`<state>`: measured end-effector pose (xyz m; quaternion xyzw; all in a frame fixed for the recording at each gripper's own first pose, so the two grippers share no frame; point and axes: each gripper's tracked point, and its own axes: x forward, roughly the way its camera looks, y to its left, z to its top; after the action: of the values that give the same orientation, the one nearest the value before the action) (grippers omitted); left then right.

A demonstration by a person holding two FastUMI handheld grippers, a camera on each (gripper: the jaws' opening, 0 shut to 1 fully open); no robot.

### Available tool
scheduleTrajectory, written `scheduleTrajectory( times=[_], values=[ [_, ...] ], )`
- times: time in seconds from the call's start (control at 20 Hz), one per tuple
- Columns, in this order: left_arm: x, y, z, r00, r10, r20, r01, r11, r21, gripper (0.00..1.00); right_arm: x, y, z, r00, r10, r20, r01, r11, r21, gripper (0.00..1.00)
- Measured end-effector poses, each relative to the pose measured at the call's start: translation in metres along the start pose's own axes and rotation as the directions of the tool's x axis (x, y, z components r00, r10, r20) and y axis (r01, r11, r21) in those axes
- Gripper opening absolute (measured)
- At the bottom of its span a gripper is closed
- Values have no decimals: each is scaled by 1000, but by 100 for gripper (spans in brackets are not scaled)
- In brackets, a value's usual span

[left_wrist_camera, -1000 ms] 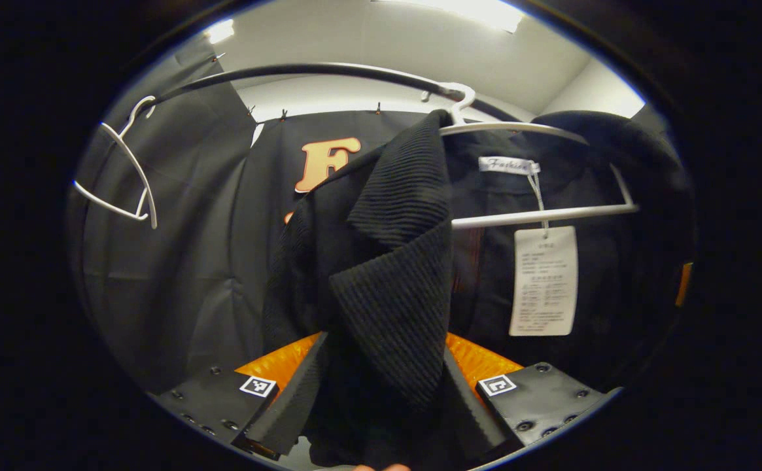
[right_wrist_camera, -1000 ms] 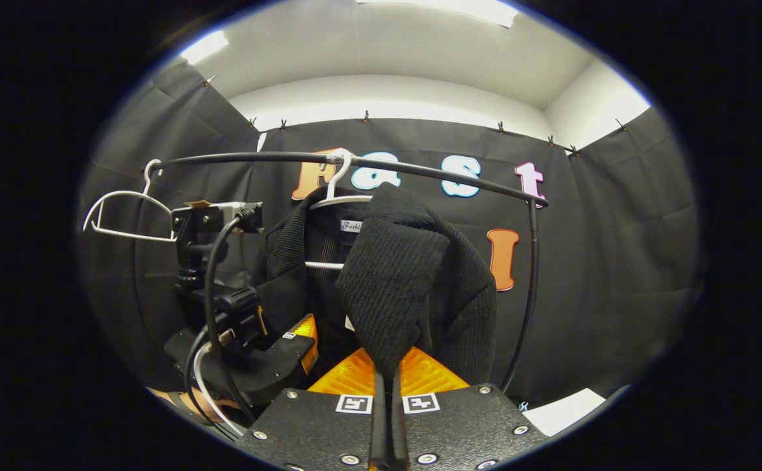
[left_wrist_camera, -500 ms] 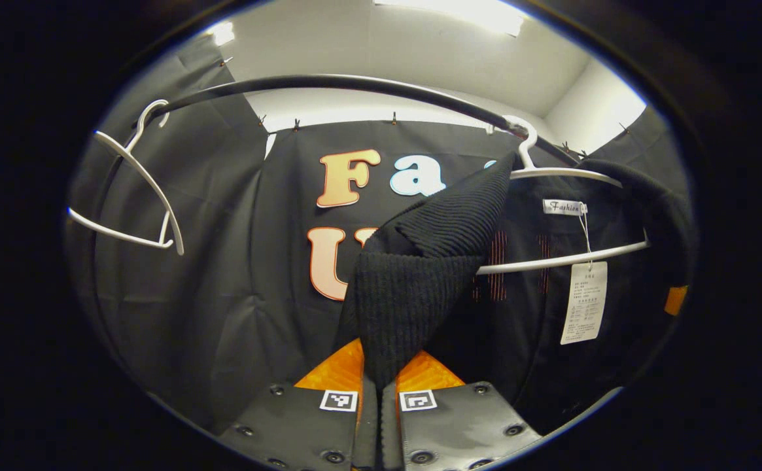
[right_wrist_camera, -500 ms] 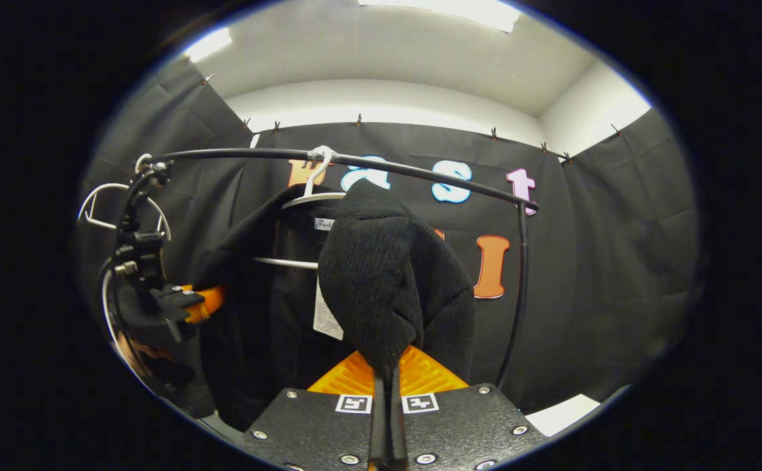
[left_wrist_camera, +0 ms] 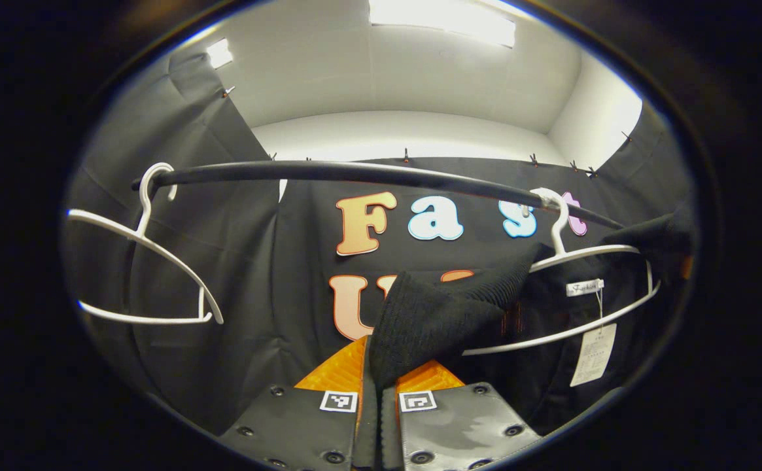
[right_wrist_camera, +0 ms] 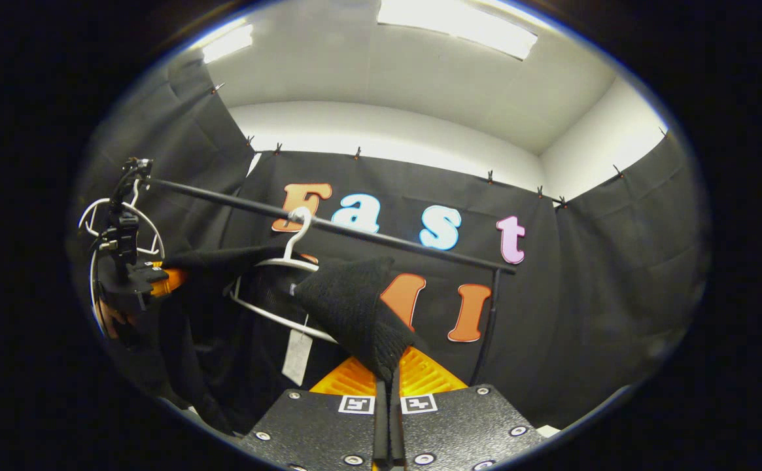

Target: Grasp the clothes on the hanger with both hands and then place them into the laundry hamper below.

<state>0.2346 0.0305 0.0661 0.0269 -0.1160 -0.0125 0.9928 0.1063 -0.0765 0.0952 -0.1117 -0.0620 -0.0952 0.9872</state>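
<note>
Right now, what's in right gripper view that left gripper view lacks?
Right gripper view adds the left gripper seen from outside, clamped on one shoulder of the black sweater, plus the rail's upright post. Left gripper view adds the empty hanger in full, unobstructed. Shared: the rail, the loaded white hanger, the paper tag, and a gripper pinching knit at the bottom, the right gripper included.

You see one black rail point(left_wrist_camera: 354, 173) carrying two white hangers: one bare hanger point(left_wrist_camera: 142, 261) near the rail's left end and one loaded hanger point(left_wrist_camera: 583, 252) toward its right end. One black knitted garment point(left_wrist_camera: 433, 317) hangs there, bearing one sewn label point(left_wrist_camera: 583, 286) and one paper tag point(left_wrist_camera: 592, 353). Two tongs: left tongs point(left_wrist_camera: 375, 418), right tongs point(right_wrist_camera: 387, 418).
</note>
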Motion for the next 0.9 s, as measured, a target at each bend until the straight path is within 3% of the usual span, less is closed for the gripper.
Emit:
scheduleTrajectory(
  times=[0.2, 0.35, 0.55, 0.9],
  values=[
    [28, 16, 33, 996, 40, 85, -43, 998, 40, 10, 29, -42, 33, 998, -57, 41, 60, 996, -64, 0],
    [54, 10, 43, 994, 14, 107, -23, 996, 83, 8, 57, -52, 35, 998, -49, 37, 51, 997, -60, 0],
    [76, 19, 43, 995, 21, 102, -28, 998, 65, 8, 86, -68, 16, 998, -57, 14, 58, 995, -82, 0],
    [107, 32, 11, 996, 70, 53, -74, 995, 72, 8, 104, -73, -30, 999, -21, -44, 21, 1000, 0, 0]
  ],
)
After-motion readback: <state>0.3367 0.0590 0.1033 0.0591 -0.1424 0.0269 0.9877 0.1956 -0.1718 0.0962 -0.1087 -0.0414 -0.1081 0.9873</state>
